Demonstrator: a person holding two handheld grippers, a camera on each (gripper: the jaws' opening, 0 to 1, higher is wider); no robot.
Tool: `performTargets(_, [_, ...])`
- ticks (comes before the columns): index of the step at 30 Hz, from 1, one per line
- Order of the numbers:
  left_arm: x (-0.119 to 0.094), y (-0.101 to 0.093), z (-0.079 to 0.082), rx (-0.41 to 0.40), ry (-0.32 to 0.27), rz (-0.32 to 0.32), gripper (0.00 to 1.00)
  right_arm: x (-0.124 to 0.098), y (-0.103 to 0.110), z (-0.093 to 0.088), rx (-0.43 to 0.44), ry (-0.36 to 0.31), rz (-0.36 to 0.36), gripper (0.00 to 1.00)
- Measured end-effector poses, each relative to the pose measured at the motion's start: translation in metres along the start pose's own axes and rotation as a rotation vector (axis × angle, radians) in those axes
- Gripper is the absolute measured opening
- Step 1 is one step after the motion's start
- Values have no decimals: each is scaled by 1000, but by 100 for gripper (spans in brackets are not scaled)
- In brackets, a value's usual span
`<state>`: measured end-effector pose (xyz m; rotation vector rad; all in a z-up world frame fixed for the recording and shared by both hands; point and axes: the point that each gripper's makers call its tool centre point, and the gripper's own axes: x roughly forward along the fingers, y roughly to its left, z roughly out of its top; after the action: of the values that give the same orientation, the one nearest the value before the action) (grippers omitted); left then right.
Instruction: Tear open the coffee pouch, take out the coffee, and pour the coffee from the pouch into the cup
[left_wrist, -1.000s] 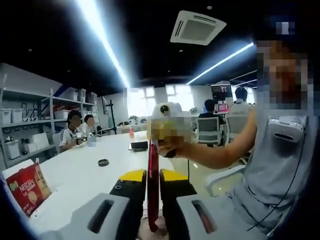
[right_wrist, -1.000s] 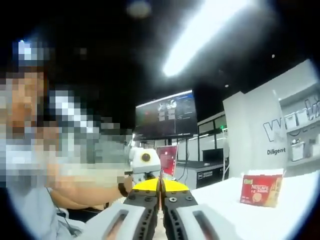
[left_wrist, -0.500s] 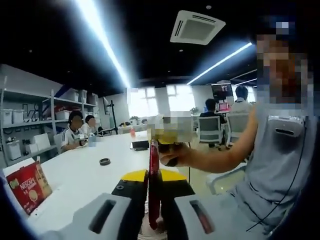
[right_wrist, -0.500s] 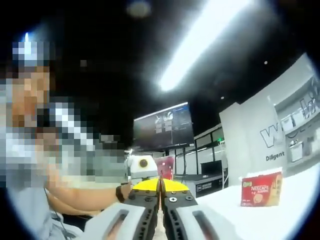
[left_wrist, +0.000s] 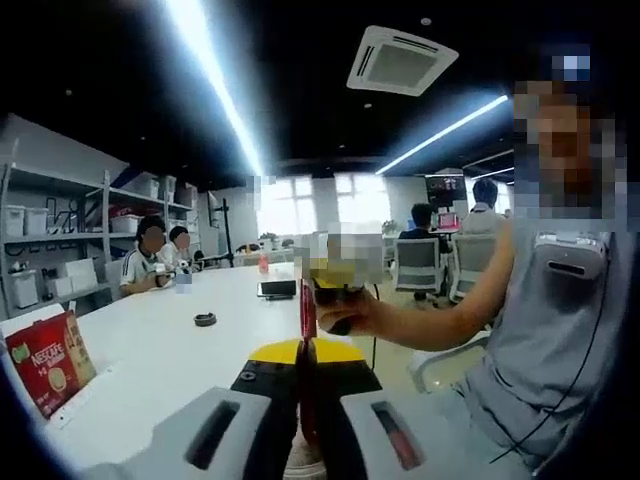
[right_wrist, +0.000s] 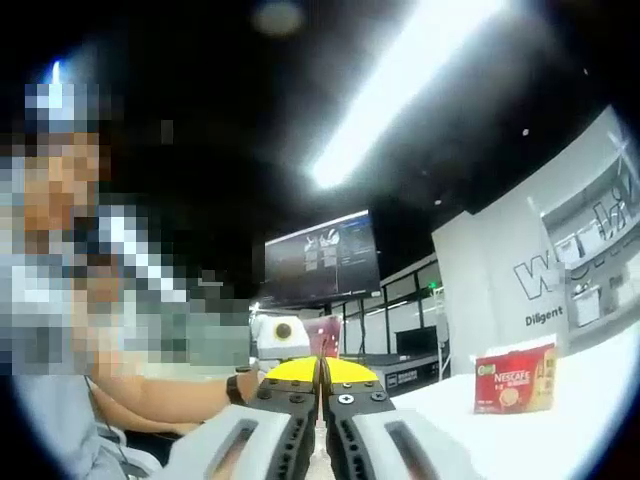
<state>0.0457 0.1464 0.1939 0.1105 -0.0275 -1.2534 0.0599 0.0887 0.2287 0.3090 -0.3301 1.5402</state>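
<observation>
L gripper (left_wrist: 305, 352) jaws clamped on red pouch (left_wrist: 307, 310), white table (left_wrist: 150, 370)

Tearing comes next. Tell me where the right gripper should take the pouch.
I'd take the pouch by its free top strip, above the left gripper, which clamps its lower part. It stands upright and edge-on to that gripper, so bring the right gripper across from the side, jaws flat against its two faces.

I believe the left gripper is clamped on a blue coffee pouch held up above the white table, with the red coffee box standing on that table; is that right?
Not quite: the coffee pouch is red, not blue, as the left gripper view shows. The rest holds: the left gripper is clamped on it above the white table, and the red coffee box stands on that table.
</observation>
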Motion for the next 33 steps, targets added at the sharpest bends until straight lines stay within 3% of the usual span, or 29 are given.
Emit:
performTargets(2, [-1, 3, 4, -23, -25, 21, 12, 0, -1, 2, 3, -10, 3, 2])
performTargets(5, [-2, 1, 0, 0, -8, 13, 5, -1, -3, 0, 2, -6, 4, 2])
performTargets(7, [-2, 0, -2, -5, 10, 8, 5, 0, -2, -4, -3, 1, 5, 2])
performTargets(10, [-3, 8, 1, -16, -16, 49, 8, -2, -4, -4, 11, -15, 3, 2])
performTargets(14, [-4, 4, -5, -13, 10, 29, 4, 0, -5, -11, 23, 1, 6, 2])
performTargets(17, [-7, 8, 0, -19, -22, 53, 7, 0, -7, -9, 29, -11, 6, 2])
performTargets(21, [-13, 11, -2, -21, -11, 39, 5, 2, -5, -8, 27, -15, 8, 2])
performTargets(23, [-8, 3, 0, -50, -29, 41, 15, 2, -4, -6, 24, -22, 9, 2])
performTargets(24, [-6, -4, -4, -73, -7, 9, 12, 3, -3, -4, 24, -27, 12, 2])
performTargets(27, [-4, -3, -5, -30, -4, 21, 7, 5, -2, -2, 16, -22, 16, 2])
performTargets(33, [-2, -8, 1, -76, -34, 6, 11, 4, 0, 3, 13, -32, 21, 2])
